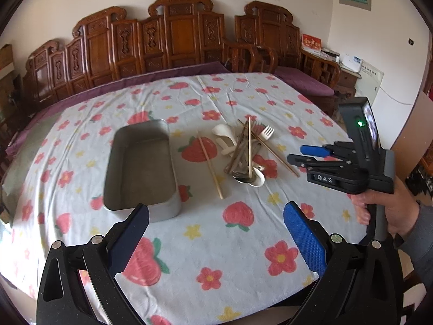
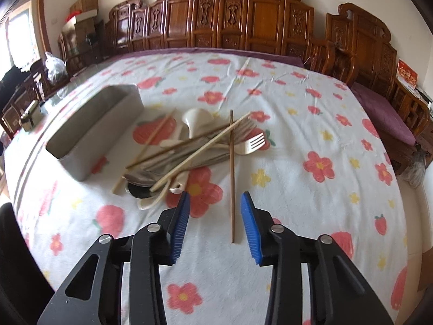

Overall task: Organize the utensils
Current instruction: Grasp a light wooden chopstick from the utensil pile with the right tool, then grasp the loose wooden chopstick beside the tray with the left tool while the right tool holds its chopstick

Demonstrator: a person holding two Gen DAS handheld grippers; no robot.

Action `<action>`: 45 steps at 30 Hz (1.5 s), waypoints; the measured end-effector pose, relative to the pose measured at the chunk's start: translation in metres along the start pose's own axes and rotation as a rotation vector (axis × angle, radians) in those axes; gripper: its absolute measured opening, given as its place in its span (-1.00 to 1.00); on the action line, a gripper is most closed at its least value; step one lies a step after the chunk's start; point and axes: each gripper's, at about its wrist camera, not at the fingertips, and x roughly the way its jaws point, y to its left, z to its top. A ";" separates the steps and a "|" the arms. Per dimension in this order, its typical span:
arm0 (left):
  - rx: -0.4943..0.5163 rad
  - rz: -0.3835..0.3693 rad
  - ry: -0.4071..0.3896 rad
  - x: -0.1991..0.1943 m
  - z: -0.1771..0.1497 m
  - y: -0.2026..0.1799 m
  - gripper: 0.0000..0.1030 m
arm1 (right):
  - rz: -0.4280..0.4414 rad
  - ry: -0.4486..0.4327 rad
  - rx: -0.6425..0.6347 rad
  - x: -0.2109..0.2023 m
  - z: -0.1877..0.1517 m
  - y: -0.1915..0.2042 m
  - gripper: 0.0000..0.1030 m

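A pile of utensils (image 1: 247,153) lies on the flowered tablecloth: chopsticks, cream spoons, a cream fork (image 1: 266,133), metal spoons. It also shows in the right wrist view (image 2: 189,149). A grey metal tray (image 1: 142,170) sits empty left of the pile, and shows in the right wrist view (image 2: 94,130). One light chopstick (image 1: 210,165) lies alone between tray and pile. My left gripper (image 1: 216,219) is open and empty above the table's near side. My right gripper (image 2: 215,211) is open, low over the cloth, with a brown chopstick (image 2: 232,178) lying between its fingers. The right gripper shows in the left wrist view (image 1: 307,153).
The table (image 1: 216,257) is covered by a white cloth with strawberries and flowers. Carved wooden benches (image 1: 173,35) with purple cushions stand behind it and to the right (image 2: 384,119). A small tin (image 2: 29,117) stands at the far left edge.
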 end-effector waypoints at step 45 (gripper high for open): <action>-0.036 0.070 0.277 0.154 0.022 -0.007 -0.60 | -0.094 0.027 0.080 0.012 0.001 -0.061 -0.90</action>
